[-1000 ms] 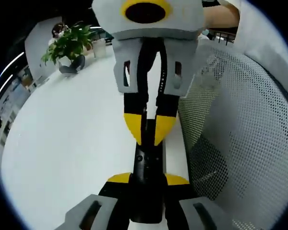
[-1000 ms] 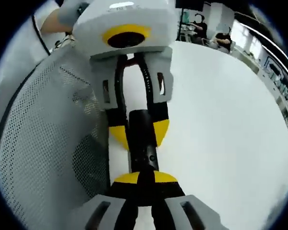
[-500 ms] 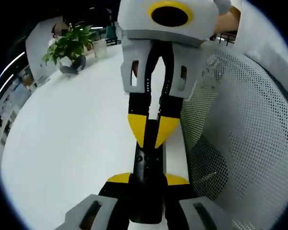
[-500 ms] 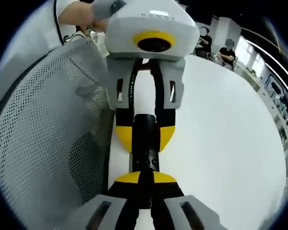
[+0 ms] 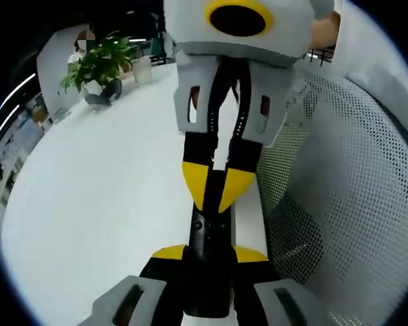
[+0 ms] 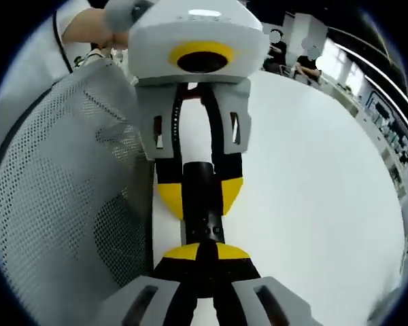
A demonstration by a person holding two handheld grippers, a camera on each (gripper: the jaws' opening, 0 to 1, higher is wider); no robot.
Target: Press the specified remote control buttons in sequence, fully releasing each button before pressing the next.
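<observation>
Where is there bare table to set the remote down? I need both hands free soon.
Free: the wide white table between the remote control and the potted plant; in the right gripper view it stretches open right of the remote. Crowded: the mesh chair back hugs the table edge beside both grippers.

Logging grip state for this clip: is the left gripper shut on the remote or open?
Shut on it: in the left gripper view, left gripper has both yellow pads against the sides of the black remote.
</observation>
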